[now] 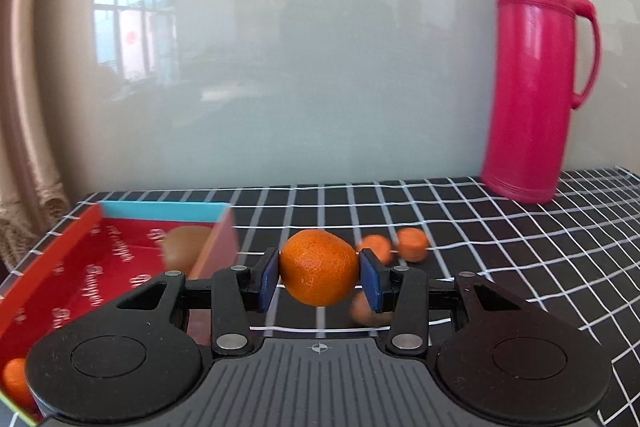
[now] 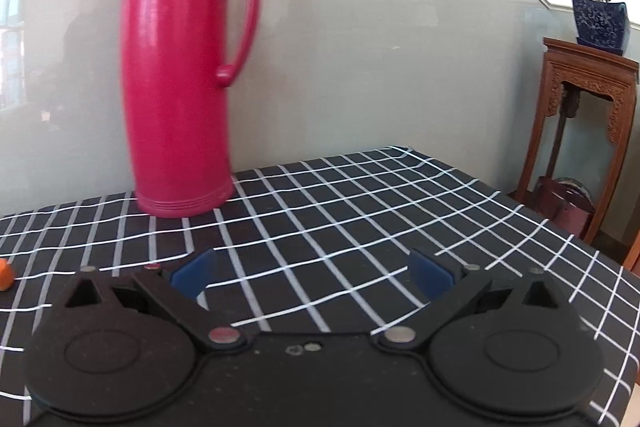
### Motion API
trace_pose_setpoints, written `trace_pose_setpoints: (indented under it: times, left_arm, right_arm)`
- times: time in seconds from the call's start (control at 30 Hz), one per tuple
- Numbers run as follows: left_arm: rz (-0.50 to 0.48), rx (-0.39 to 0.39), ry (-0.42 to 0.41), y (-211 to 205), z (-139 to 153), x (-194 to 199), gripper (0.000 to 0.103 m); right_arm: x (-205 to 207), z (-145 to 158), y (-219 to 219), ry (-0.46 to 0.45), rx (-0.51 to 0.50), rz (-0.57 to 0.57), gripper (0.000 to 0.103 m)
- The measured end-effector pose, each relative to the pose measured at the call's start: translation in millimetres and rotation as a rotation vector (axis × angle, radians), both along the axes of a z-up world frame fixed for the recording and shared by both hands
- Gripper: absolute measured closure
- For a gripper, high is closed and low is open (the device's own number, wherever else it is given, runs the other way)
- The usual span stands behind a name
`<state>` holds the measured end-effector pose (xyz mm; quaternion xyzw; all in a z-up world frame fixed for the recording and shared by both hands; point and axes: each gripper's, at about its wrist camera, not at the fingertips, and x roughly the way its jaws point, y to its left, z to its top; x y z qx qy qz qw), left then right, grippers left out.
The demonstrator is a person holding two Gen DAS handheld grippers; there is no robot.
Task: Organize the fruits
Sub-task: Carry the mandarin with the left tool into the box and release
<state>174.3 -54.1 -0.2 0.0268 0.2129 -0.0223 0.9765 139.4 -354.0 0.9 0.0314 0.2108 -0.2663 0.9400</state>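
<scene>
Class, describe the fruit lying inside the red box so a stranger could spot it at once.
Start at the tall pink thermos on the checked tablecloth, then look far left to the red box. Against its near-right wall lies a kiwi: brown and dull, unlike the orange tangerines.

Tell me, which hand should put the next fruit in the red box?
Left, probably. Its tool already grips an orange, and the box sits just to its left. The right tool is open, empty, and sees only cloth and flask.

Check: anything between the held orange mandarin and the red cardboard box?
Only the box's near side wall, which rises between the mandarin in the left gripper and the box floor. Nothing else visible.
</scene>
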Motion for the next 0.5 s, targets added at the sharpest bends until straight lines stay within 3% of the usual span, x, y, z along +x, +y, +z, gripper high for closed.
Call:
trace_pose_setpoints:
  times: [0.5]
  left_arm:
    - [0.111,0.021,-0.019,77.1,3.5,-25.6,0.06]
  right_arm:
    - [8.1,1.5,59.4,0.011,-0.002,0.092,0.001]
